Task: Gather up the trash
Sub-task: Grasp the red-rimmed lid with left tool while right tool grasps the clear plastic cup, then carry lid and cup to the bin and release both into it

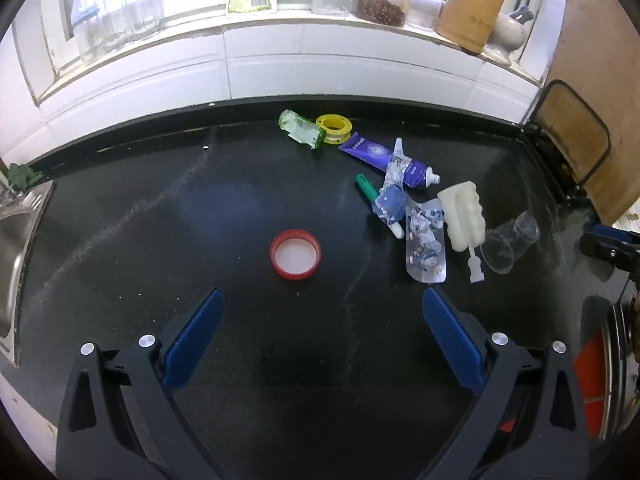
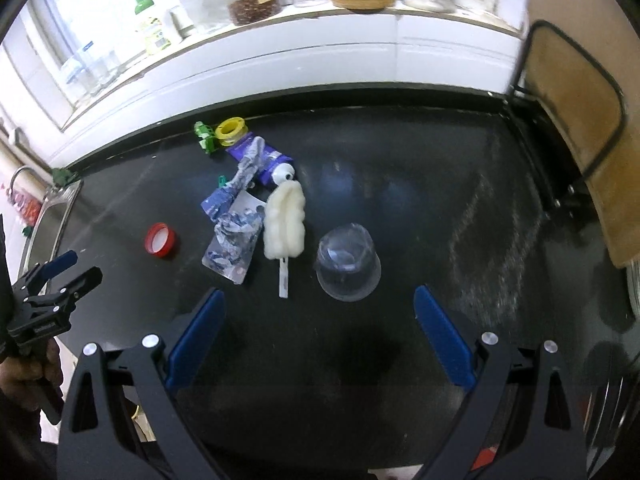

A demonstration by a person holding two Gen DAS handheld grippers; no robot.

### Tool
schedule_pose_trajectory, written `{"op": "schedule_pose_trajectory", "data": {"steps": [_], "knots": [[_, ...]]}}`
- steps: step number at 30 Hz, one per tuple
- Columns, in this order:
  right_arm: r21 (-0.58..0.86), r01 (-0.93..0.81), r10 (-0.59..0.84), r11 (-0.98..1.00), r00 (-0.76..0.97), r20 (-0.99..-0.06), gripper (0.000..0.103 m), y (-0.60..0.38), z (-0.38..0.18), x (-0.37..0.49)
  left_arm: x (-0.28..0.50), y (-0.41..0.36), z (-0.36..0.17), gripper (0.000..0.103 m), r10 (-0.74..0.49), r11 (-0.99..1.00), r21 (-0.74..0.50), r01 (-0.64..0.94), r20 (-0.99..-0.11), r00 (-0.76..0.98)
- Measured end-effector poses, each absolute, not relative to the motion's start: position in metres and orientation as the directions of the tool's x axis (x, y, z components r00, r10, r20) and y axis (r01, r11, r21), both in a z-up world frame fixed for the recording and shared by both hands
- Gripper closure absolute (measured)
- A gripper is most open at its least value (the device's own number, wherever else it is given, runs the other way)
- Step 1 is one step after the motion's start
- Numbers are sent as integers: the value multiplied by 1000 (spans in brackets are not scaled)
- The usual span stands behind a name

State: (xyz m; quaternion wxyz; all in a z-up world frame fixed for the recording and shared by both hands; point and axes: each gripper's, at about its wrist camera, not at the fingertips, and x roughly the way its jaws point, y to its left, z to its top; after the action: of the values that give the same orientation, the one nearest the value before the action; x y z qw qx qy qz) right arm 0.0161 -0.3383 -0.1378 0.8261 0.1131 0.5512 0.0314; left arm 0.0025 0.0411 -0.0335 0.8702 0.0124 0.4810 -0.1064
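Note:
Trash lies scattered on a black counter (image 1: 160, 220). A red jar lid (image 1: 295, 255) sits just ahead of my left gripper (image 1: 322, 300), which is open and empty. My right gripper (image 2: 318, 298) is open too, with a clear plastic cup (image 2: 347, 266) lying on its side right in front of its fingers. Left of the cup lie a white sponge brush (image 2: 284, 224), a pill blister pack (image 2: 232, 246), crumpled blue wrappers (image 1: 390, 196), a purple tube (image 1: 380, 156), a green pen (image 1: 366, 186), a yellow tape spool (image 1: 334, 128) and a green wrapper (image 1: 302, 128).
A steel sink (image 1: 16, 256) lies at the counter's left end. A wire rack with a wooden board (image 2: 576, 100) stands at the right. Jars, bottles and a utensil holder (image 1: 468, 12) line the white sill behind. The left gripper (image 2: 60, 280) and a hand show in the right wrist view.

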Motion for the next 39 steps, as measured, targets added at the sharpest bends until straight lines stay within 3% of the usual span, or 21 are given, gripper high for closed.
{"op": "schedule_pose_trajectory", "data": {"steps": [8, 17, 23, 28, 31, 39], "knots": [[229, 78, 183, 970, 386, -904, 11, -343, -155, 13, 23, 40, -65, 7, -144, 978, -46, 206, -860, 489], [234, 63, 203, 970, 312, -928, 11, -353, -230, 48, 72, 36, -121, 7, -44, 993, 18, 118, -863, 503], [201, 19, 187, 979, 289, -939, 21, -354, -263, 67, 93, 33, -142, 7, -24, 995, 28, 99, -873, 487], [166, -12, 163, 986, 271, -949, 50, -353, -272, 73, 93, 29, -147, 23, -33, 993, 27, 114, -872, 488], [158, -12, 155, 987, 278, -948, 57, -352, -270, 71, 93, 29, -143, 54, -30, 992, 33, 119, -867, 497], [149, 7, 138, 989, 337, -931, 60, -348, -228, 55, 70, 37, -117, 55, -83, 992, -25, 124, -869, 488]]}}
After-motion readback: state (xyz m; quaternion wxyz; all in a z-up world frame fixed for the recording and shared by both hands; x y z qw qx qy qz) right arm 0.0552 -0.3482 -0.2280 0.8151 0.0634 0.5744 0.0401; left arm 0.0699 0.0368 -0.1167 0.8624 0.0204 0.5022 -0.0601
